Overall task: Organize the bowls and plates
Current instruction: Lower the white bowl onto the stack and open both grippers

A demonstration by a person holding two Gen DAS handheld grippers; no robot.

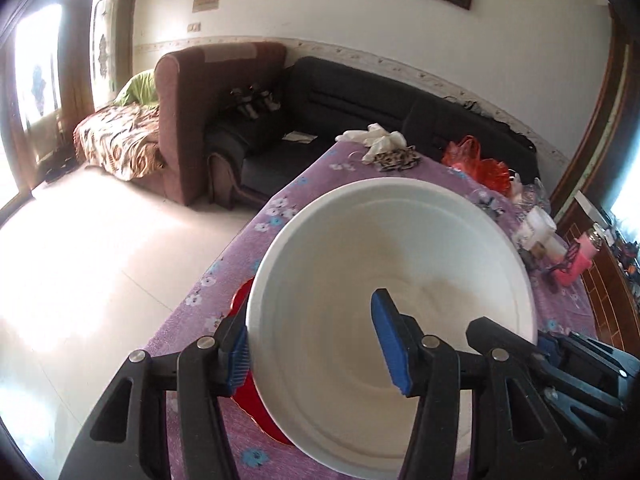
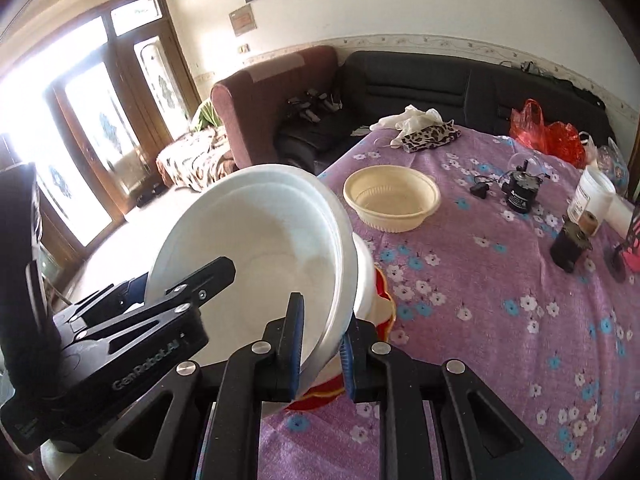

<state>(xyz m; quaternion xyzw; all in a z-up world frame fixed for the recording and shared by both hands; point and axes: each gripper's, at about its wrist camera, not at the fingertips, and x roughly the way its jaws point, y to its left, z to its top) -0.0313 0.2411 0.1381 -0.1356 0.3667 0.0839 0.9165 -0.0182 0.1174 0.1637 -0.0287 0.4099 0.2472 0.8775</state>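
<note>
A large white bowl (image 1: 384, 280) fills the left wrist view, tilted above a red plate (image 1: 244, 300) on the purple floral tablecloth. My left gripper (image 1: 316, 348) straddles the bowl's near rim, one blue pad outside and one inside, with a wide gap between the pads. In the right wrist view the white bowl (image 2: 248, 256) is tilted on its edge and my right gripper (image 2: 322, 348) is shut on its rim. The red plate (image 2: 384, 308) lies under it. A cream bowl (image 2: 392, 198) stands alone further back.
The purple tablecloth (image 2: 500, 300) carries a leopard pouch (image 2: 430, 136), white gloves (image 2: 412, 118), red plastic bags (image 2: 548, 132), a black motor (image 2: 520, 196), a white jar (image 2: 592, 196) and a dark jar (image 2: 570, 244). Sofas stand behind; the table's left edge drops to the floor.
</note>
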